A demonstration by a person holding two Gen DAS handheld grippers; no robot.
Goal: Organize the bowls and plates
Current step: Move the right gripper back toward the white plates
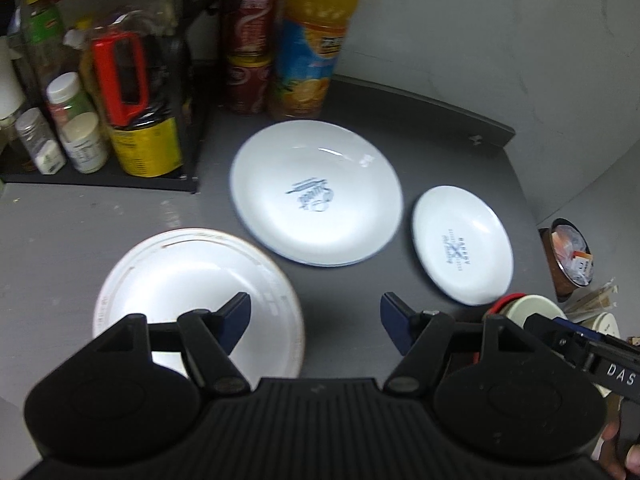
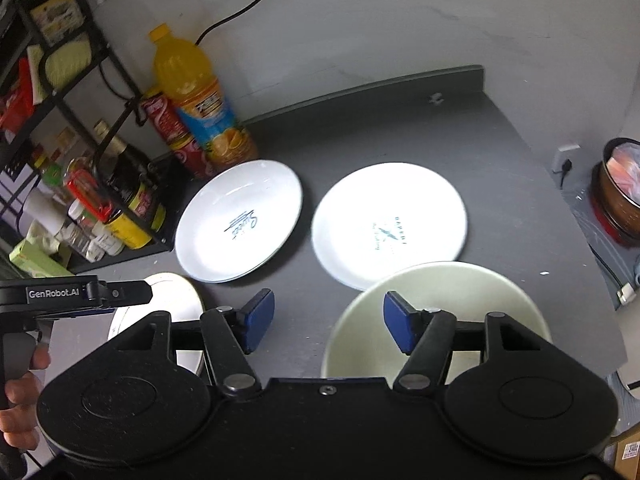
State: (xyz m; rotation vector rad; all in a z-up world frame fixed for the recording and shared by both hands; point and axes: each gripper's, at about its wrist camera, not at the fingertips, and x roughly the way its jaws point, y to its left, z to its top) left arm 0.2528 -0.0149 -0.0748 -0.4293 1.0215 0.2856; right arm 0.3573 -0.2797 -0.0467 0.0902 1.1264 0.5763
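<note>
Nearest in the left wrist view, the left gripper hangs over the dark desk with its jaws spread apart and nothing between them; its left blue pad overlaps the gold-rimmed plate, which lies flat and face up at the near left of the desk. In the right wrist view, the right gripper likewise stands with jaws parted and empty, its right pad above the rim of a pale green bowl that sits upright, mouth up, at the near right. Whether either pad touches the ware beneath it cannot be told. Beyond these, near the desk's middle, lies the large white plate, face up, its blue script mark turned sideways to both views. Just to its right, apart from it, lies the smaller white plate, also face up; the bowl's rim overlaps its near edge in the right wrist view. Being round, none of these has a long axis. Farther back stand an orange juice bottle and red cans, upright against the wall, with a black rack of condiment bottles at the left. A copper bowl sits at the far right.
</note>
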